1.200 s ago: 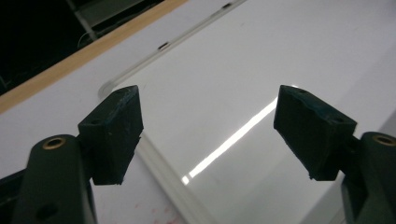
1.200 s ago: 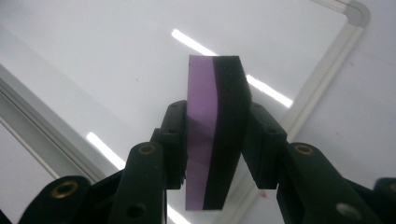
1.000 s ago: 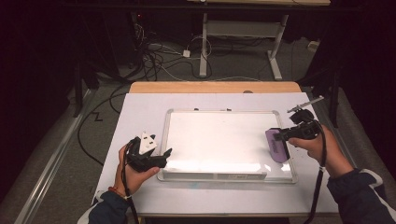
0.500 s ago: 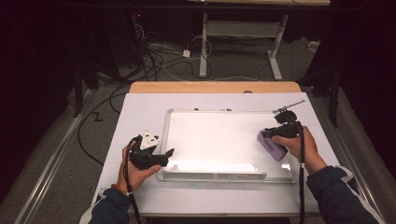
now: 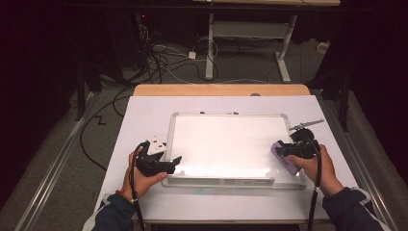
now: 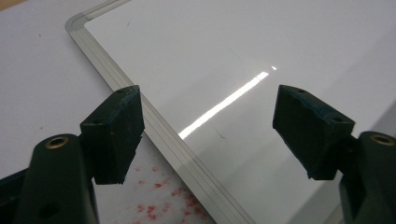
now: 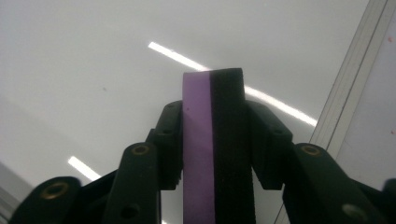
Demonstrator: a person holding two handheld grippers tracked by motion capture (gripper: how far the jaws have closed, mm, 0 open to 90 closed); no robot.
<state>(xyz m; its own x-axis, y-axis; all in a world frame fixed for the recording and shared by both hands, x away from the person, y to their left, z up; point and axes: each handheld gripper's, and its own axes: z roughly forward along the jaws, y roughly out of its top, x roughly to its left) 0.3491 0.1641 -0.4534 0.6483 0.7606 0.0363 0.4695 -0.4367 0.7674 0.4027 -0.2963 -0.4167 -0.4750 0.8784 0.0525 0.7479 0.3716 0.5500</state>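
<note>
From the high view, a glossy whiteboard [image 5: 226, 147] with a thin silver frame and rounded corners lies flat on the white-topped bench [image 5: 144, 115]. The right tongs [image 5: 281, 150] hold a purple block eraser [image 5: 284, 159] at the board's right edge, near its front corner. The left tongs [image 5: 174, 162] rest at the board's front left corner. A slim grey metal tool [image 5: 306, 125] lies on the bench just beyond the right hand. Cables [image 5: 163, 57] sprawl on the floor behind.

In the left gripper view, the left tongs [image 6: 208, 126] stand wide apart with nothing between them, straddling the ribbed aluminium frame [image 6: 159, 130]; red specks [image 6: 159, 186] dot the matt bench surface (the board itself reflects a bright strip).

In the right gripper view, the right tongs [image 7: 212, 144] clamp the eraser [image 7: 196, 154], a flat slab with a purple foam layer against a black felt layer, standing upright over the board's shiny surface [image 7: 93, 70].
</note>
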